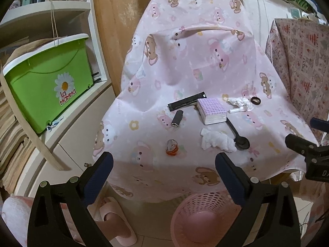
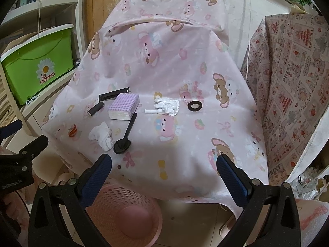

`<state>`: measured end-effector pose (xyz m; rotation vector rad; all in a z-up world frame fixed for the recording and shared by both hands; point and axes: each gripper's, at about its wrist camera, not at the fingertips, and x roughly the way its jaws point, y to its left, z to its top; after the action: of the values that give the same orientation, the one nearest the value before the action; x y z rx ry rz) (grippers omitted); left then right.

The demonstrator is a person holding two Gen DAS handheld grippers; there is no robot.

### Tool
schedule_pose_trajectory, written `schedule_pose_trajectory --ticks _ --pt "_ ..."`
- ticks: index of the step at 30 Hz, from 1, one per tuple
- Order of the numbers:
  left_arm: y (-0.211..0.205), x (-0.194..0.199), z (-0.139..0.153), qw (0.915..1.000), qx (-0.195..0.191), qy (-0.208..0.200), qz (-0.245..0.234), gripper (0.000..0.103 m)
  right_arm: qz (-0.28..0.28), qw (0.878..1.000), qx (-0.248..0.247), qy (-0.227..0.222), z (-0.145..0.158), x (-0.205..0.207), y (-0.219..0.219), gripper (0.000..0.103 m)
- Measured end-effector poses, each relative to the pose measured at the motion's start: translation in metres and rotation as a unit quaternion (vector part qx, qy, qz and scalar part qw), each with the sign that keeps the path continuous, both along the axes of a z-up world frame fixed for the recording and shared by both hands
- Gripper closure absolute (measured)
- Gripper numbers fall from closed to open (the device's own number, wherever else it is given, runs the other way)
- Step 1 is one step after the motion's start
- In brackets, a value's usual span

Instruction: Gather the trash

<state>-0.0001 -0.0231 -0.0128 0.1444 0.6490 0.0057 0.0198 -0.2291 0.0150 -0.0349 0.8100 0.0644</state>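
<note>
Both my grippers, left (image 1: 164,162) and right (image 2: 164,164), released, holding nothing. Crumpled tissue (image 2: 101,136) at 11 o'clock of right; pink basket (image 1: 197,216) below.

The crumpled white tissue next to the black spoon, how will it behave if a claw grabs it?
The crumpled tissue looks soft and loosely wadded, so it will probably squash flat and weigh almost nothing. It touches the black spoon, so a grab may nudge that.
</note>
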Motion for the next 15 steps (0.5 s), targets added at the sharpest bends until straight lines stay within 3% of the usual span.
schedule_pose_trajectory --ticks 7,11,15 --pt "0.002 0.007 -0.011 0.9989 -0.016 0.043 -0.004 0.005 -0.002 1.000 0.000 0.004 -0.002 0.002 0.000 0.000" --pt "0.003 0.009 -0.011 0.9987 -0.020 0.047 -0.003 0.005 -0.001 1.000 0.003 0.009 -0.004 0.003 -0.001 0.000" --pt "0.008 0.011 -0.014 0.9967 -0.048 0.065 -0.007 0.005 -0.001 1.000 0.008 0.017 -0.007 0.005 -0.002 0.000"
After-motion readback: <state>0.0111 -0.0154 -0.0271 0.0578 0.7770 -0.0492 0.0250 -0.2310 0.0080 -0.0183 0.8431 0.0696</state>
